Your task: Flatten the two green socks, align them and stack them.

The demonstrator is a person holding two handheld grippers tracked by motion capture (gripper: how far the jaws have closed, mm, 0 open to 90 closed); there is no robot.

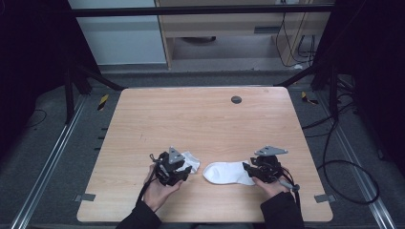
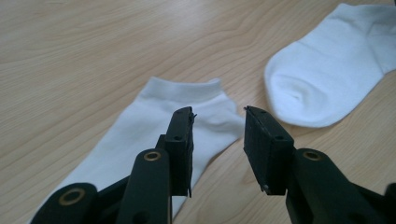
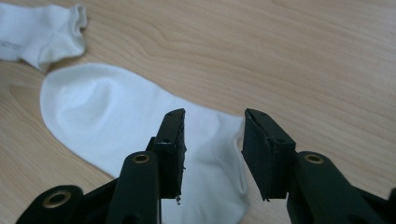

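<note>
Socks: two, left sock [image 1: 191, 160] and right sock [image 1: 227, 172], near the worktop [image 1: 200, 114] front edge.
Room: far half bare.
Left hand-held gripper [image 2: 218, 140]: released.
Right hand-held gripper [image 3: 212, 144]: released.

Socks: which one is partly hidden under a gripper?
The left sock, under the left gripper; the right sock lies almost fully in sight.
</note>
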